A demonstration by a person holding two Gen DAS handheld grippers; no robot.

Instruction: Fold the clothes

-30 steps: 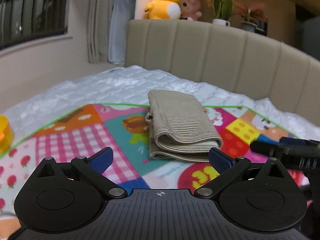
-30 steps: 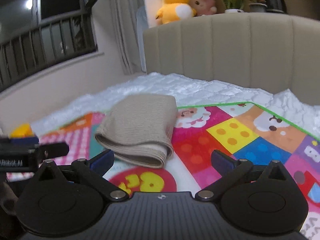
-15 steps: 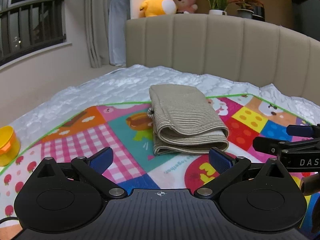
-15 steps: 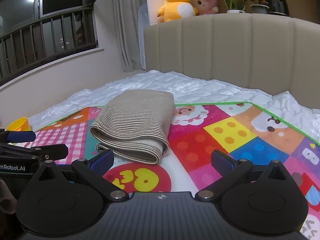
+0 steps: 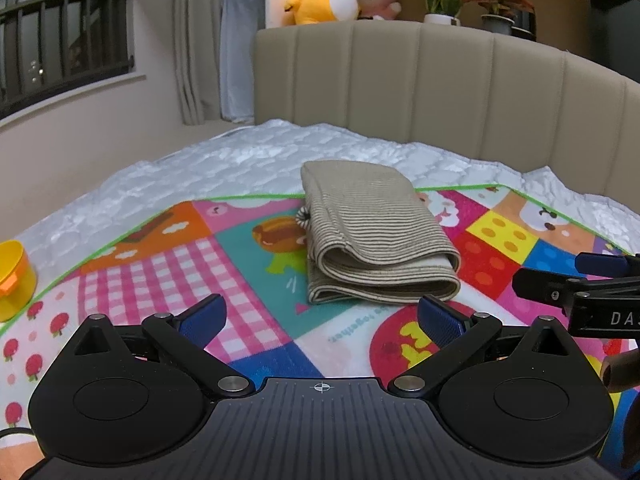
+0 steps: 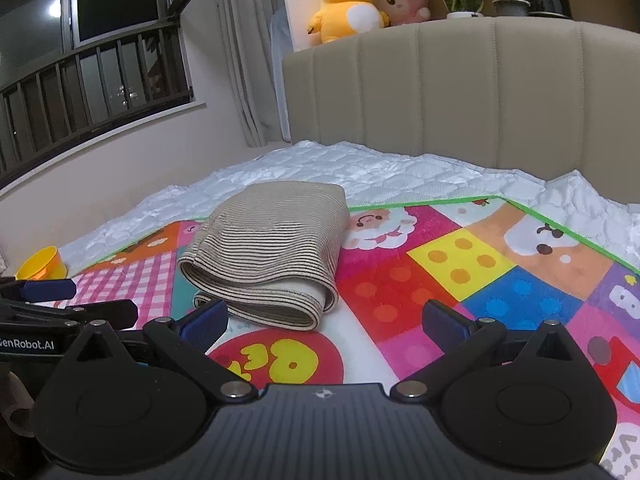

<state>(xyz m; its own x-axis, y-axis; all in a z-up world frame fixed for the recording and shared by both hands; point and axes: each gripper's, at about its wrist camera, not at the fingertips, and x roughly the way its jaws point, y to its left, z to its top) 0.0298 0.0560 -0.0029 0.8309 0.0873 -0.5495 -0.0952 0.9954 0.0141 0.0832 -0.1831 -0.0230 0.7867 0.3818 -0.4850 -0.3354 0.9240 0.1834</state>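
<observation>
Beige striped garment (image 5: 372,236) (perhaps brown lines), multicoloured mat (image 5: 168,264).

The folded garment (image 5: 372,236) lies on the mat (image 5: 248,256) on the bed (image 5: 256,160), headboard (image 5: 440,88) behind it, cup (image 5: 14,280) far left, 2 tongs (image 5: 320,316) before it.

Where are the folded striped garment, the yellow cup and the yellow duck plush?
folded striped garment (image 5: 372,232), left wrist view, top layer.
yellow cup (image 5: 14,280), left wrist view, side wall.
yellow duck plush (image 6: 348,4), right wrist view, its belly.
</observation>
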